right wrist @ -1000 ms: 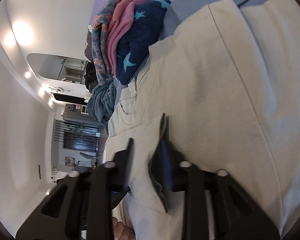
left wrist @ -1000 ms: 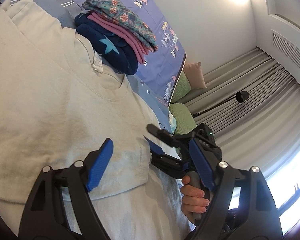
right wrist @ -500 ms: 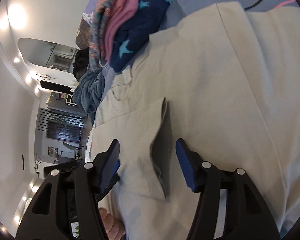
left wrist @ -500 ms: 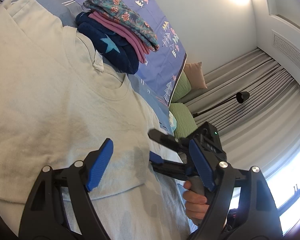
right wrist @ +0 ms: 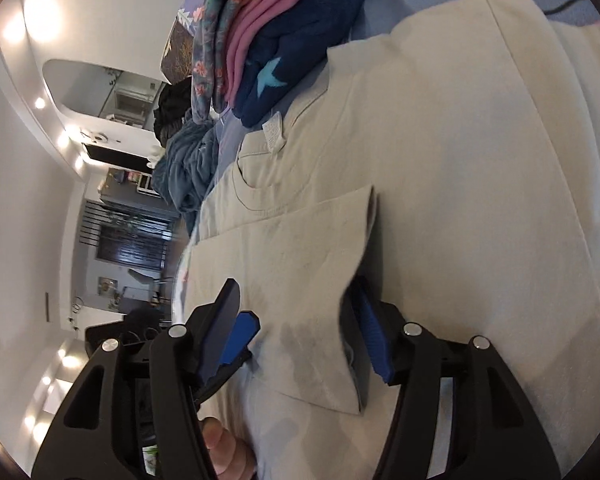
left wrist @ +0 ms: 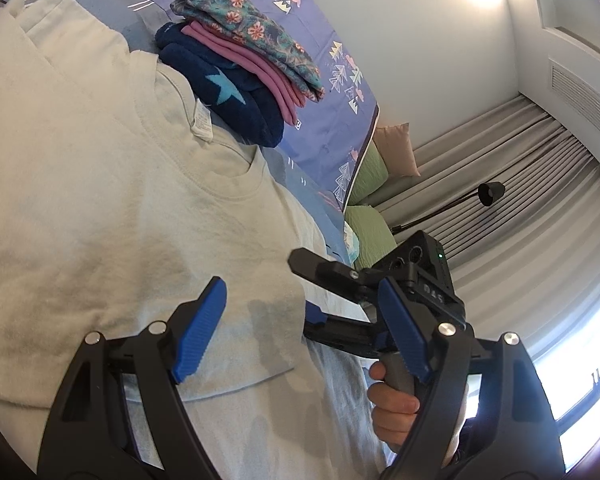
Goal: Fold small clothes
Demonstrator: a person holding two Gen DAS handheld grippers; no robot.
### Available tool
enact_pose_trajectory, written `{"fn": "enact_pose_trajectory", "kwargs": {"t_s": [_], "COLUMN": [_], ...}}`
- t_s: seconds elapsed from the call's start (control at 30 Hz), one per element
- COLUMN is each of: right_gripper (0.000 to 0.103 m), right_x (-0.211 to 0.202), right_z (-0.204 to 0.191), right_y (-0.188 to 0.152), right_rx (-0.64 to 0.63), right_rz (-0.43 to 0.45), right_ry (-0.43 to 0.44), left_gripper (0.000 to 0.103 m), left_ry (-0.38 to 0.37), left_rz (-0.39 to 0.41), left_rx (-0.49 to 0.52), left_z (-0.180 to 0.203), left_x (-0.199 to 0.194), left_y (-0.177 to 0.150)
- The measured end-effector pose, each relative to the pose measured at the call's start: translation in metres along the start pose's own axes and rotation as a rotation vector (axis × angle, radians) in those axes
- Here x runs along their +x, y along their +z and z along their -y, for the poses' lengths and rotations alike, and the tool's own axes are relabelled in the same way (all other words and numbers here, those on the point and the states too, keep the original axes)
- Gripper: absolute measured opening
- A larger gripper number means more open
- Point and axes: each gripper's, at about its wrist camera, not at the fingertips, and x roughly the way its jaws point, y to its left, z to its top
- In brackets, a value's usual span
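Left wrist view: cream T-shirt (left wrist: 100,208) is lying flat on the bed, sleeve (left wrist: 236,344) folded inward to narrow it.
Stack: folded clothes (left wrist: 244,68) are sitting just beyond the collar.
Left gripper (left wrist: 300,332): hovering, jaws apart, empty.
Right gripper (right wrist: 300,340): angling down over the sleeve, jaws apart, gripping nothing.

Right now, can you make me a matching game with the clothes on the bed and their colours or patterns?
Things:
1. T-shirt spread on the bed
2. top garment of the folded pile
3. middle garment of the pile
4. bottom garment of the pile

Looks:
A. dark blue with light blue stars
B. cream
C. pink
D. teal with flowers

Pairs: 1-B, 2-D, 3-C, 4-A
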Motion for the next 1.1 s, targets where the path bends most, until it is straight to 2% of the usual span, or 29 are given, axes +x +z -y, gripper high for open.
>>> {"fn": "enact_pose_trajectory", "kwargs": {"t_s": [0.13, 0.2, 0.27, 0.33, 0.4, 0.5, 0.57, 0.73, 0.97, 1.1], "right_gripper": [0.057, 0.05, 0.02, 0.002, 0.002, 0.002, 0.002, 0.002, 0.002, 0.002], "right_x": [0.008, 0.007, 0.005, 0.004, 0.0, -0.005, -0.006, -0.017, -0.042, -0.046], "right_z": [-0.003, -0.001, 0.011, 0.027, 0.032, 0.022, 0.019, 0.024, 0.027, 0.035], "right_y": [0.006, 0.005, 0.006, 0.007, 0.007, 0.004, 0.004, 0.001, 0.004, 0.008], "right_rx": [-0.026, -0.022, 0.033, 0.099, 0.126, 0.091, 0.092, 0.138, 0.134, 0.166], "right_rz": [0.043, 0.052, 0.065, 0.08, 0.098, 0.14, 0.151, 0.2, 0.297, 0.312], "right_ry": [0.005, -0.003, -0.008, 0.018, 0.063, 0.05, 0.053, 0.098, 0.06, 0.054], "left_gripper": [0.08, 0.08, 0.08, 0.08, 0.08, 0.084, 0.09, 0.09, 0.091, 0.092], "left_ry": [0.007, 0.004, 0.002, 0.002, 0.012, 0.022, 0.005, -0.055, -0.045, -0.049], "left_rz": [-0.002, 0.0, 0.001, 0.003, 0.003, 0.0, 0.013, 0.019, 0.015, 0.008], "left_rx": [0.007, 0.005, 0.003, 0.005, 0.02, 0.056, 0.077, 0.092, 0.147, 0.138], "left_z": [0.001, 0.0, 0.0, 0.001, 0.003, 0.009, 0.013, 0.017, 0.029, 0.028], "left_x": [0.001, 0.001, 0.001, 0.001, 0.001, 0.001, -0.002, -0.006, -0.006, -0.005], "left_y": [0.0, 0.0, 0.0, 0.0, -0.001, -0.002, -0.002, -0.001, -0.004, -0.003]}}
